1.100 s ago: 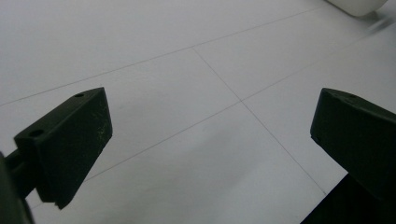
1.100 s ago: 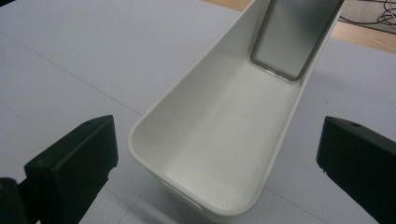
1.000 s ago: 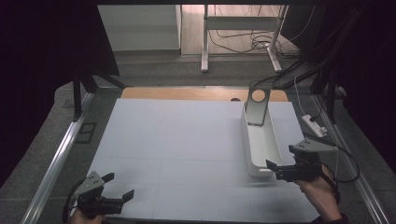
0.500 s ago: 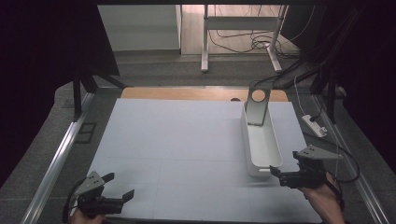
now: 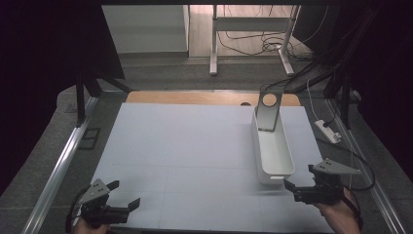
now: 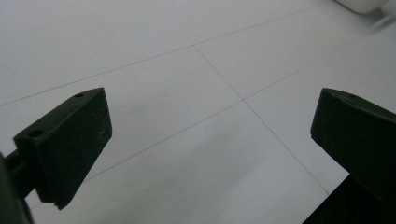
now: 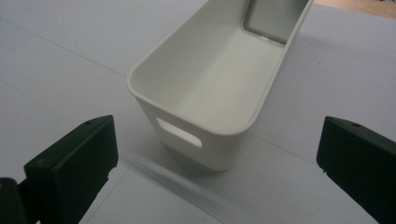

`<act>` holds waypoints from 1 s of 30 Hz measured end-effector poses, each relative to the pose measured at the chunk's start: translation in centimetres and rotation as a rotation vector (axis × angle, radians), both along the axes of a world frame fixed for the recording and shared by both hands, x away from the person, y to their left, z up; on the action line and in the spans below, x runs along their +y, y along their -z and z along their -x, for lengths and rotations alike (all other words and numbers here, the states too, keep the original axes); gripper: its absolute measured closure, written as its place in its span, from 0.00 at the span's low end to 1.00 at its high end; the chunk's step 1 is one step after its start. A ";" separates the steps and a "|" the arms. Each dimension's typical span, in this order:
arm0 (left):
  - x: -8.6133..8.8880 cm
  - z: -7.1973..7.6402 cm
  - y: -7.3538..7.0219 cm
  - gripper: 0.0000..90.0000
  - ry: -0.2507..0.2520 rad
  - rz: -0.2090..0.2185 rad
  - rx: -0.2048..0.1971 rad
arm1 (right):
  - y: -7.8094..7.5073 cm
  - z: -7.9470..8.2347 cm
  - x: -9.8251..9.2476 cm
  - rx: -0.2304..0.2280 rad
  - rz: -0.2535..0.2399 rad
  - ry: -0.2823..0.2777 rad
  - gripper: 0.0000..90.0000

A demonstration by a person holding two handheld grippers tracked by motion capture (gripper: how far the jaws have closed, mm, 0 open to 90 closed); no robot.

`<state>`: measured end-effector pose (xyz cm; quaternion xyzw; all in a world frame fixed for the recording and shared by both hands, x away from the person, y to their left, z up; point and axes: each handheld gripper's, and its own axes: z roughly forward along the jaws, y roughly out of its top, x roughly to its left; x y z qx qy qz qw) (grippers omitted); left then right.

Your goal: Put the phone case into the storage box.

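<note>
Figure. Approach to a long white bin (image 5: 272, 146) standing lengthwise on the right side of the bench (image 5: 185, 146), with a grey metal stand (image 5: 268, 111) leaning inside its far end. The right gripper (image 5: 290, 187), jaws spread wide and empty, sits just beside the bin's near end wall, facing its slot handle (image 7: 178, 132). The left gripper (image 5: 124, 195), jaws likewise wide and empty, hovers over bare bench at the near left corner, well apart from the bin. Judged step: grasping the near wall. To do it well, one jaw should pass inside the rim and one outside, centred over the handle, closing squarely so that the bin does not skid or twist.
</note>
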<state>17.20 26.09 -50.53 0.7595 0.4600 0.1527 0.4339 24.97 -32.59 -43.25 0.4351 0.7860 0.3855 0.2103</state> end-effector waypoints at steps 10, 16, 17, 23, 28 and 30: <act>-0.1 0.0 0.0 0.00 -0.003 -0.013 0.001 | 0.7 0.9 -0.2 0.013 0.014 0.012 0.00; -0.2 0.0 0.0 0.00 -0.003 -0.022 0.004 | 1.2 1.3 -0.4 0.018 0.016 0.016 0.00; -0.3 0.0 0.0 0.00 -0.003 -0.023 0.004 | 1.3 1.4 -0.5 0.021 0.017 0.020 0.00; -0.3 -0.1 0.0 0.00 -0.003 -0.028 0.003 | 1.9 1.9 -0.8 0.033 0.015 0.026 0.00; -0.4 -0.1 0.0 0.00 -0.004 -0.033 0.004 | 2.5 2.3 -1.0 0.049 0.016 0.033 0.00; -0.4 -0.1 0.0 0.00 -0.004 -0.033 0.004 | 2.6 2.3 -1.1 0.049 0.020 0.035 0.00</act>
